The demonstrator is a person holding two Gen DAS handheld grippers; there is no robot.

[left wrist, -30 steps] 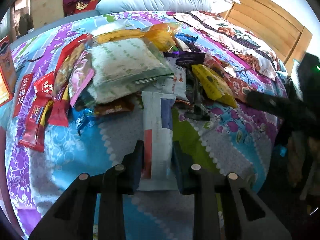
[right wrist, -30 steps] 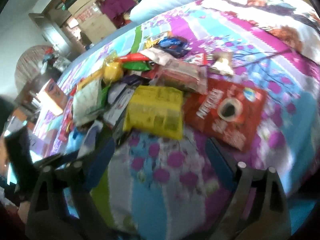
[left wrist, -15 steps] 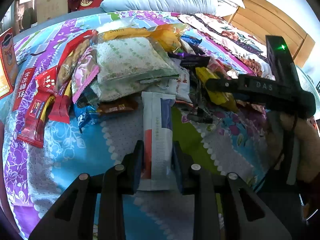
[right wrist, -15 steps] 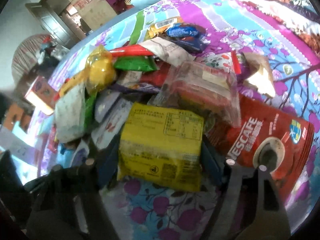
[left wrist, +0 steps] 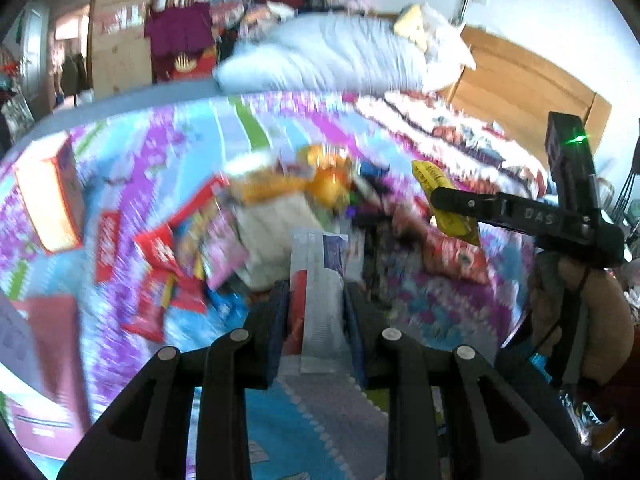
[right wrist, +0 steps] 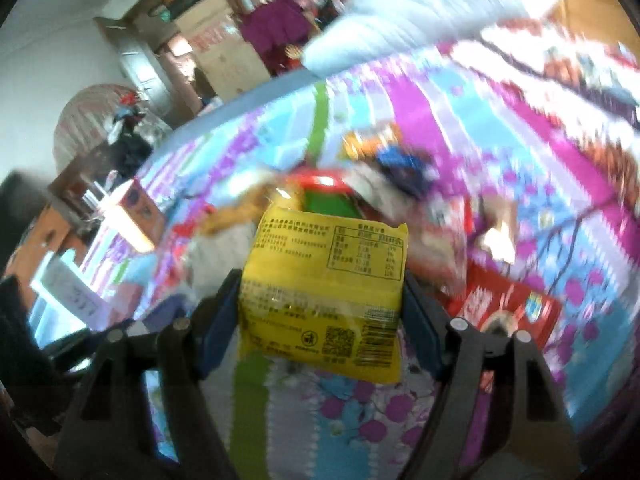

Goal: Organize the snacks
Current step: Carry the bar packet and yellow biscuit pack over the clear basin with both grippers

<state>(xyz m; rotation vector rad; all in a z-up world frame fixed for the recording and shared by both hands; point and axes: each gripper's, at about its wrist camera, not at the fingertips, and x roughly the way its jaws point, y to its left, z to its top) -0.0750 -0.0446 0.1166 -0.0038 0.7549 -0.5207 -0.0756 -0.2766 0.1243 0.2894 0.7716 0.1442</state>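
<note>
My left gripper (left wrist: 316,296) is shut on a long white snack packet (left wrist: 320,264) with red and blue panels, lifted above the patterned bedspread (left wrist: 420,308). My right gripper (right wrist: 320,284) is shut on a yellow snack packet (right wrist: 328,272), its pads pressing both side edges, also held off the bed. The left wrist view shows that yellow packet (left wrist: 436,180) hanging from the right gripper's black finger (left wrist: 460,200) at the right. Below and beyond both grippers lies the blurred heap of mixed snack packets (left wrist: 280,216), in the right wrist view too (right wrist: 360,184).
A red coffee packet (right wrist: 508,308) lies right of the heap. An orange box (left wrist: 48,196) stands at the bed's left side, with red packets (left wrist: 156,248) beside it. A pale pillow (left wrist: 328,60) and wooden headboard (left wrist: 520,88) are at the far end. A hand (left wrist: 600,320) holds the right gripper.
Both grippers rose off the bed with their packets. The right jaws closed round the yellow packet and lifted it from the heap. The left kept hold of the white packet.
</note>
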